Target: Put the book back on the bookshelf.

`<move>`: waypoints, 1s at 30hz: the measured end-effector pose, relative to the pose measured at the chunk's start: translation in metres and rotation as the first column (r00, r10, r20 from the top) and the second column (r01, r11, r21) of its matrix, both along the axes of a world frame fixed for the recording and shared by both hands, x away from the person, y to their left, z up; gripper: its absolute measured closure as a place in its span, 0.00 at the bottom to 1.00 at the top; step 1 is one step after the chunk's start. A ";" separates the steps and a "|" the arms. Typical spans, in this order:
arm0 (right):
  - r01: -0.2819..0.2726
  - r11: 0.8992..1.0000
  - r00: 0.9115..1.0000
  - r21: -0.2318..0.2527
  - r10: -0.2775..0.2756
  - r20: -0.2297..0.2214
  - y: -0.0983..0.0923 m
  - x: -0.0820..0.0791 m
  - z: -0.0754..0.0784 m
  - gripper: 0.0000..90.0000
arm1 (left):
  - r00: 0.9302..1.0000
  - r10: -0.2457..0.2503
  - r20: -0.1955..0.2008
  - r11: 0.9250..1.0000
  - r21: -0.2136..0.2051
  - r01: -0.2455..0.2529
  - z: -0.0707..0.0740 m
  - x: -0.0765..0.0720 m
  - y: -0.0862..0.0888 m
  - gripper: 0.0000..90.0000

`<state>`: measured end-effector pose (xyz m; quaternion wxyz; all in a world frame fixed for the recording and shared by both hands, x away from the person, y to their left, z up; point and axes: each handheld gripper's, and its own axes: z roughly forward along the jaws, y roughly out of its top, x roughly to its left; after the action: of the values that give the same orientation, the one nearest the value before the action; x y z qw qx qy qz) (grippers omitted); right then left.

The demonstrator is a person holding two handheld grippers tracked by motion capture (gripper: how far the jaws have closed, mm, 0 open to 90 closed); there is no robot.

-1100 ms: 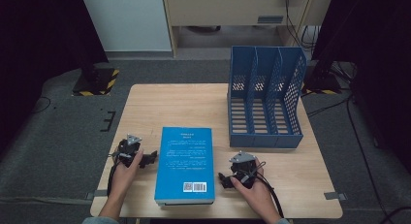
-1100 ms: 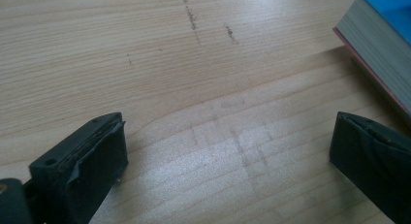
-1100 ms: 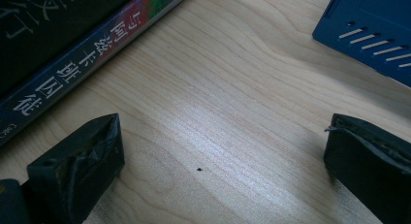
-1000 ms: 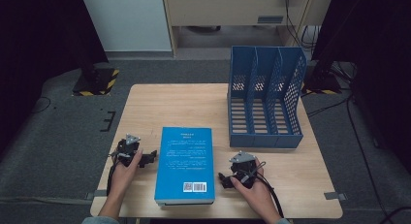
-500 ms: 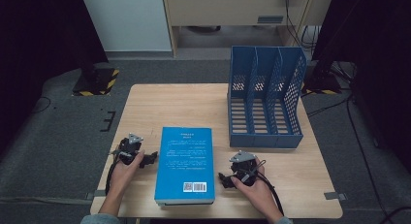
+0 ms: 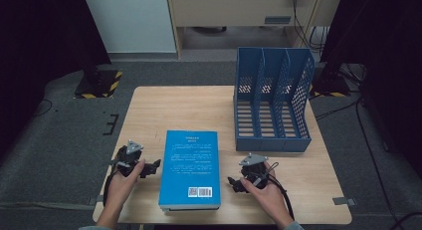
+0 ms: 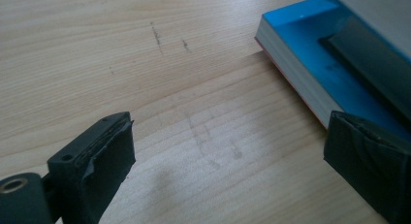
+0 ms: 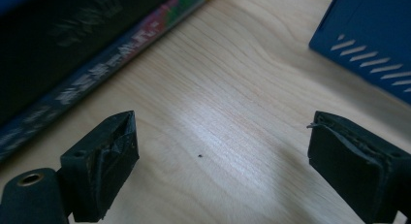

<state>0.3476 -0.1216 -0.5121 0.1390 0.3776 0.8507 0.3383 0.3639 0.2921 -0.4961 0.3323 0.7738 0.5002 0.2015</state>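
I am getting ready to pick up the blue book [image 6: 190,168]. It lies flat on the tabletop [image 6: 199,108], right between my two sets of fingers.

My left fingers [image 6: 152,166] are open wide with nothing in them. They point at the long side of the book, just beside it. In the left gripper view one finger [image 7: 94,168] hangs over bare wood and the other sits close by the book's white page edge.

My right fingers [image 6: 233,182] are open too and hold nothing. They have just been closing a bit, with only bare wood between them. The book's dark spine, with small bright letters on it, is just past the far side of one finger [image 8: 104,163].

I think my next move is to slide a finger under an edge and squeeze. That may be hard, as the book is thick, heavy and has a smooth, shiny cover.

Farther off, past my right fingers, stands the blue file rack [image 6: 271,103]. It is hard plastic with slots, holes and three open bays.
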 end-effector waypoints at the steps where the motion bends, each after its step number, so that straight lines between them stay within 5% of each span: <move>1: -0.004 1.000 1.000 -0.007 0.004 0.022 -0.003 -0.004 0.017 0.13 | 1.000 -0.001 0.006 1.000 0.003 0.001 0.004 -0.002 0.003 0.04; 6: -0.057 0.998 0.998 0.026 0.056 0.029 -0.002 -0.009 0.055 0.11 | 0.999 -0.024 0.026 1.000 -0.006 0.024 0.027 -0.016 0.014 0.04; 16: -0.167 0.983 0.986 0.070 0.165 0.030 0.028 -0.007 0.103 0.11 | 0.989 -0.127 0.071 0.990 -0.050 0.130 0.087 -0.024 -0.002 0.04; 21: -0.223 0.972 0.975 0.076 0.223 0.012 0.046 -0.002 0.106 0.09 | 0.980 -0.193 0.049 0.980 -0.035 0.195 0.080 -0.024 -0.021 0.04; 26: -0.260 0.961 0.964 0.093 0.263 -0.024 0.060 0.000 0.094 0.07 | 0.974 -0.225 0.037 0.971 -0.077 0.228 0.070 -0.024 -0.034 0.04; 30: -0.276 0.954 0.958 0.117 0.283 -0.047 0.067 0.005 0.087 0.07 | 0.962 -0.272 0.009 0.959 -0.084 0.272 0.062 -0.020 -0.043 0.03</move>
<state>0.3529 -0.0545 -0.4256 0.0418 0.2709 0.8798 0.3885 0.3435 0.2492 -0.4344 0.3886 0.8207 0.3975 0.1317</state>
